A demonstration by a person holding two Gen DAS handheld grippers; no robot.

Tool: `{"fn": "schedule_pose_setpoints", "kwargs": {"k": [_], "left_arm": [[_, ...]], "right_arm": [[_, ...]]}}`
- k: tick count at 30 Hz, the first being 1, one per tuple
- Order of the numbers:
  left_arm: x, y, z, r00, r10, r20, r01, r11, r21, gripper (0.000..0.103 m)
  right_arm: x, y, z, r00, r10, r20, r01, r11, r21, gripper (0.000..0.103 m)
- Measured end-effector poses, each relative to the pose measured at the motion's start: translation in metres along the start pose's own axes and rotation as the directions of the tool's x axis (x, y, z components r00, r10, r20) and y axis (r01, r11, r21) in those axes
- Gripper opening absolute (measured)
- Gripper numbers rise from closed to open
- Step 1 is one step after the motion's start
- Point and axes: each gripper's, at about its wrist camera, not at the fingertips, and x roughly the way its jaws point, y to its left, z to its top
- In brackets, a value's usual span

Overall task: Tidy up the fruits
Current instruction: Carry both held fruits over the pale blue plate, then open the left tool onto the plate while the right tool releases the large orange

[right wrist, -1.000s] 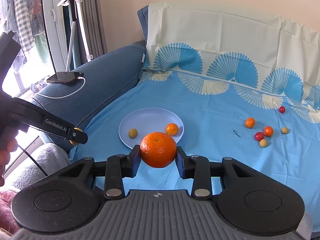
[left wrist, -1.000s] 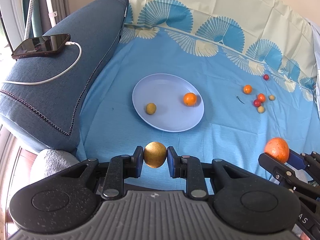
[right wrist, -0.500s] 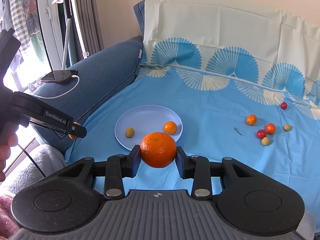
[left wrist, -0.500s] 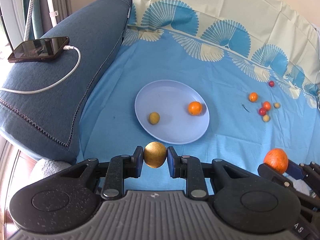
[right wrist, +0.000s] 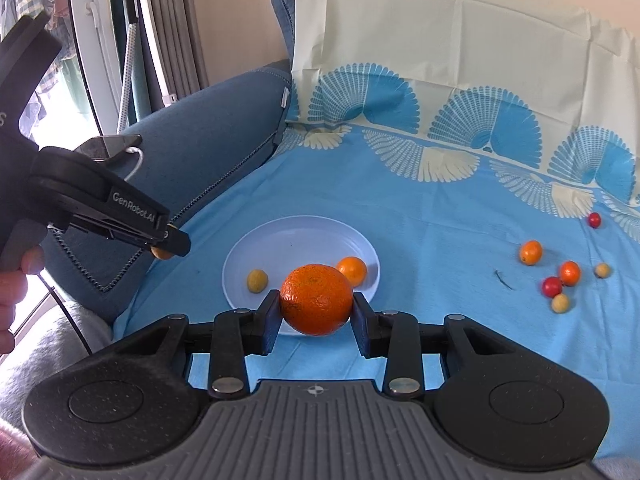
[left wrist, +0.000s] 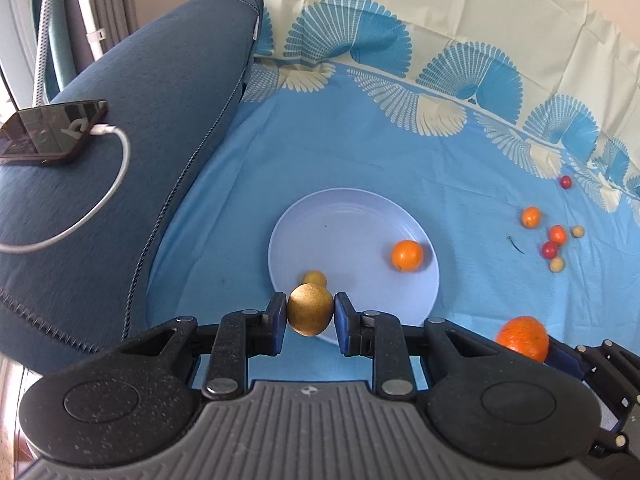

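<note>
Fruits bound for the pale blue plate (left wrist: 352,216): a golden-brown fruit (left wrist: 310,309) sits clamped between the blue pads of the left hand-held gripper (left wrist: 310,316) at lower centre of the left wrist view, just over the plate's near rim, while a large orange (right wrist: 316,299) is pinched in the right hand-held gripper (right wrist: 316,312) at the centre of the right wrist view, also hanging at the near rim. On the plate lie a small orange fruit (left wrist: 407,255) toward its right edge and a small yellow fruit (left wrist: 314,279) near the front. A loose cluster of little orange, red and yellow fruits (right wrist: 560,280) waits on the blue bedsheet (left wrist: 440,160) at the right of both views.

Both fruits are round and the plate is shallow, on soft bedding; released from above the rim, either would likely roll off or knock the yellow fruit out. Both grippers converge on the same near edge, so a clash of fingers looks possible. A phone (left wrist: 52,130) on its charging cable rests on the blue cushion at upper left, well apart.
</note>
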Motion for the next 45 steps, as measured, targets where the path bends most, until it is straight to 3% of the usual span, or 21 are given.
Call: {"fn": "schedule_pose_setpoints", "kwargs": {"k": [16, 24, 25, 26, 27, 28, 29, 32, 37, 45], "left_arm": [[0.107, -0.013, 0.031, 0.995, 0.053, -0.080, -0.049, 0.998, 0.049, 0.028], [0.138, -0.012, 0.035, 0.991, 0.088, -0.101, -0.080, 0.994, 0.078, 0.029], [0.138, -0.012, 0.036, 0.992, 0.087, -0.096, -0.079, 0.994, 0.081, 0.037], [0.137, -0.012, 0.037, 0.992, 0.084, -0.095, -0.076, 0.994, 0.083, 0.059], [0.134, -0.011, 0.038, 0.994, 0.073, -0.085, -0.067, 0.995, 0.080, 0.074], [0.128, -0.011, 0.039, 0.995, 0.067, -0.069, -0.062, 0.996, 0.071, 0.097], [0.121, -0.009, 0.040, 0.997, 0.064, -0.049, -0.061, 0.996, 0.059, 0.103], [0.098, -0.007, 0.038, 0.998, 0.054, -0.023, -0.052, 0.997, 0.064, 0.103], [0.058, 0.004, 0.012, 0.991, 0.133, -0.033, -0.131, 0.989, 0.062, 0.103], [0.000, 0.015, -0.044, 0.986, 0.151, -0.065, -0.149, 0.988, 0.024, 0.103]], "right_arm": [[0.102, -0.001, 0.007, 0.993, -0.004, -0.117, -0.002, 0.999, -0.053, 0.038], [0.136, 0.002, 0.005, 0.985, 0.001, -0.170, -0.012, 0.998, -0.062, 0.039], [0.139, 0.003, 0.005, 0.985, 0.004, -0.173, -0.015, 0.998, -0.065, 0.039], [0.141, 0.003, 0.006, 0.985, 0.007, -0.174, -0.019, 0.998, -0.067, 0.039], [0.142, 0.003, 0.008, 0.985, 0.012, -0.175, -0.024, 0.997, -0.068, 0.040], [0.141, 0.003, 0.010, 0.985, 0.015, -0.170, -0.027, 0.997, -0.067, 0.040], [0.138, 0.003, 0.012, 0.987, 0.016, -0.159, -0.027, 0.997, -0.068, 0.050], [0.121, 0.005, 0.017, 0.993, 0.001, -0.122, -0.011, 0.997, -0.082, 0.080], [0.073, 0.006, 0.015, 0.991, -0.008, -0.132, 0.000, 0.998, -0.064, 0.092], [-0.011, 0.013, -0.009, 0.996, -0.047, -0.070, 0.046, 0.999, -0.008, 0.098]]}}
